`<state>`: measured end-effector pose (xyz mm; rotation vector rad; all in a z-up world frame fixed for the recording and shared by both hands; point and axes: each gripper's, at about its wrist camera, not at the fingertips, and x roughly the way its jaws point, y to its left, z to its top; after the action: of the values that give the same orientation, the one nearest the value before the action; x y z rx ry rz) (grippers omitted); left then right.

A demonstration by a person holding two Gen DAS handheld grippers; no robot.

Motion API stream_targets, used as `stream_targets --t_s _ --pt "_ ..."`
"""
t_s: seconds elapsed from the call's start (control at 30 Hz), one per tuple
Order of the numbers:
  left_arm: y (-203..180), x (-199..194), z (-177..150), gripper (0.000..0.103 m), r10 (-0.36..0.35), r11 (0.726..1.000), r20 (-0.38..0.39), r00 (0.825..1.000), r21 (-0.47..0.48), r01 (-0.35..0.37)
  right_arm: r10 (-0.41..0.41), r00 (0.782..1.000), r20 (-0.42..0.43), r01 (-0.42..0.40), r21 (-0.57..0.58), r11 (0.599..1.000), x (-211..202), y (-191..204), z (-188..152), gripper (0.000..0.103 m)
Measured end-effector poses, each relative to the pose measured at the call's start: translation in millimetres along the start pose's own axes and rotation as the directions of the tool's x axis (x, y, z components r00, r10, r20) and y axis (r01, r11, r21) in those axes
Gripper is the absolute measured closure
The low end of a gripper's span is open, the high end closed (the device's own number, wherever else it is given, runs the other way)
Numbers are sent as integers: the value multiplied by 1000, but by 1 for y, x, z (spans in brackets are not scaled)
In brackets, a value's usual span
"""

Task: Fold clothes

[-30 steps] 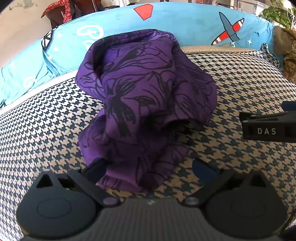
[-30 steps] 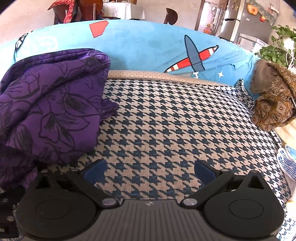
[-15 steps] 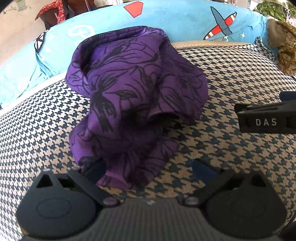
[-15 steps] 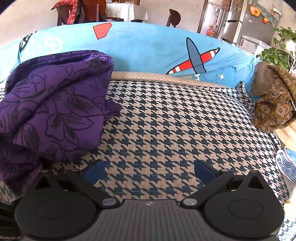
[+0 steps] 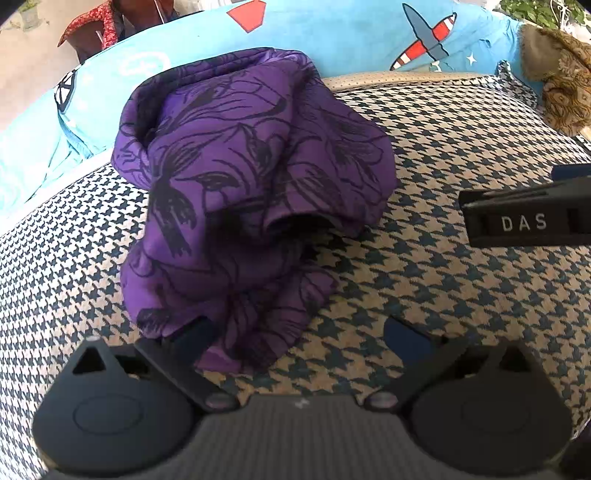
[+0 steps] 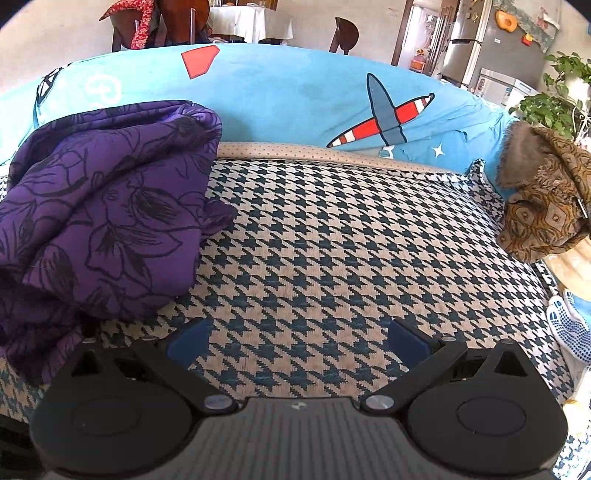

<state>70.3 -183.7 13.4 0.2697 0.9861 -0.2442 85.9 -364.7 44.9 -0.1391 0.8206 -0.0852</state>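
a purple garment with a black flower print (image 5: 251, 192) lies in a crumpled heap on the houndstooth seat cover (image 5: 443, 280), bunched high toward the back and tapering to a loose end near the left gripper (image 5: 299, 336). the heap's long axis runs roughly from the seat's front toward the backrest; which end is collar or hem cannot be told. no box or basket shows in either view, and the garment sits on the bare seat.

the left gripper's jaws stand wide apart, and the near end of the cloth lies over the left fingertip (image 5: 192, 332) and into the gap; the other pad is clear of it over the bare pattern. the right gripper (image 6: 299, 336) is likewise spread, holding nothing, over open houndstooth with the garment (image 6: 107, 221) just beside its left finger.

behind the seat a light blue cover with an airplane print (image 6: 384, 110) drapes the backrest. a brown patterned cloth (image 6: 543, 199) sits at the seat's right end. beyond are a table with a white cloth (image 6: 251, 22), wooden chairs, a refrigerator (image 6: 491, 40) and a leafy plant (image 6: 554, 96).
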Motion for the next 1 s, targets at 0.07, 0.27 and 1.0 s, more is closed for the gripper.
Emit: stream_targets --t_s 0.07,0.27,1.0 --pt "-2 0 0 0 -3 1000 -2 1000 6 3 -1 1000 -1 1 0 1000 0 -1 0 0" --pt "-7 1 -1 0 -10 1000 -8 1000 22 10 -9 1000 -6 9 1 1000 -1 -3 -1 0" --pt "-24 4 -7 0 -35 998 -32 999 57 37 -22 1000 -17 22 1 1000 -2 -11 -3 0"
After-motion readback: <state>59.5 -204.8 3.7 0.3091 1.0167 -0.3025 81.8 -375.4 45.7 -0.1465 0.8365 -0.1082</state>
